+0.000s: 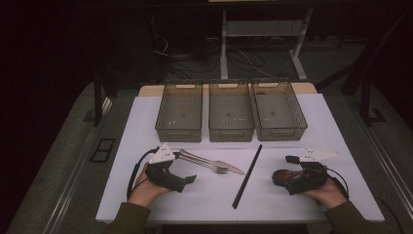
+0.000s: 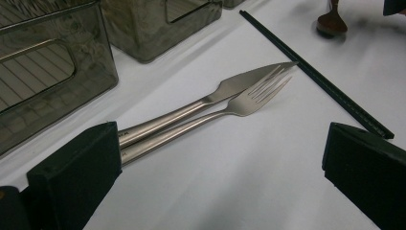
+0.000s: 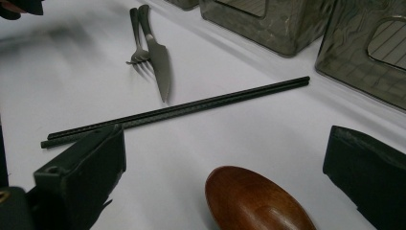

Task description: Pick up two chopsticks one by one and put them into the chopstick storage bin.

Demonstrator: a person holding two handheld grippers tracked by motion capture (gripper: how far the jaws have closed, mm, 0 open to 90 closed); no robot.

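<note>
— Where does the cutlery lie?
— On the white worktop, a steel knife and fork rest side by side, touching, just beside the left gripper. A pair of black chopsticks lies between the grippers.
— And the jaws?
— Both sets are spread wide, grasping nothing. A brown wooden spoon sits between the right gripper jaws, untouched.
— Beyond them?
— Three smoky bins in a row.

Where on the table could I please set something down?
Free: the front strip between the left gripper and the chopsticks; the white mat left of the bins. Crowded: around the fork, knife and wooden spoon.
</note>
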